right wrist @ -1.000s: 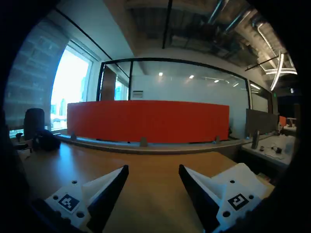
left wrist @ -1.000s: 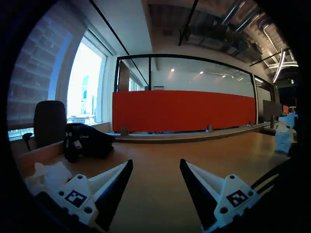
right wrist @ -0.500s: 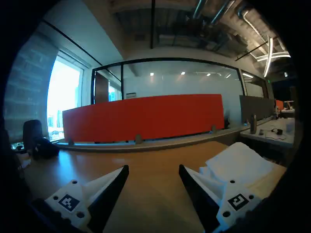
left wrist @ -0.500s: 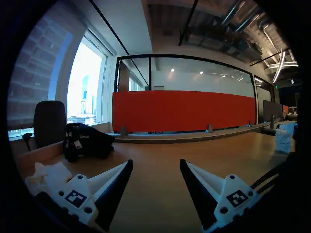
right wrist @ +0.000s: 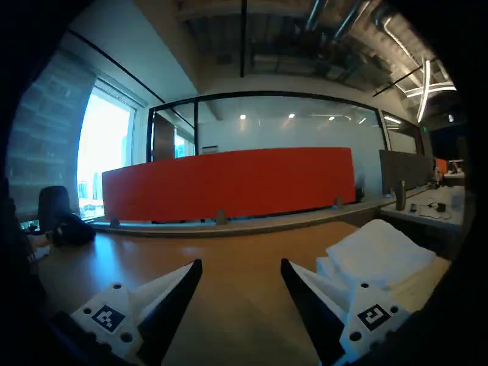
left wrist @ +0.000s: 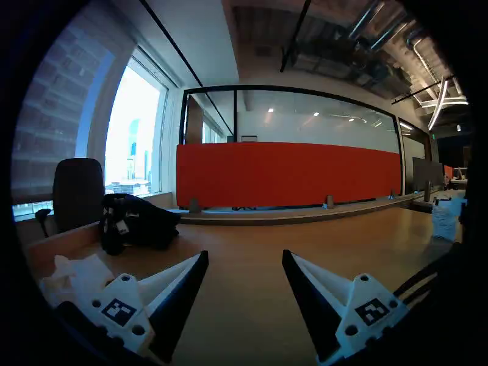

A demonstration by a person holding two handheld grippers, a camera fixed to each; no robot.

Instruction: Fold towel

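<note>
We see the left gripper (left wrist: 244, 253) held low over the wooden table (left wrist: 256, 235) with its two white fingers spread wide; bare wood shows in the gap and nothing is in its grasp. In the right gripper view the right gripper (right wrist: 241, 263) stands the same way, two fingers well apart and nothing between them. The folded white towels (right wrist: 379, 250) lie on the table at the right of this view, just beyond and outside the right-hand finger, near the table's far corner. They sit outside the gap, and we cannot tell whether the finger touches them. We count two folded layers in that pile, an upper slab and a lower one showing at its left edge, but we cannot tell whether they are two towels or one. In the left gripper view a crumpled white heap (left wrist: 73, 277) lies on the table just outside the left-hand finger; whether it is cloth or paper we cannot make out. Behind it we count one black bag (left wrist: 137, 222) on the table and one dark office chair (left wrist: 76, 192) by the window (left wrist: 131, 146). One long red partition (left wrist: 287, 174) runs along the far edge of the table. The same bag, chair and partition also appear, smaller, in the right gripper view.
</note>
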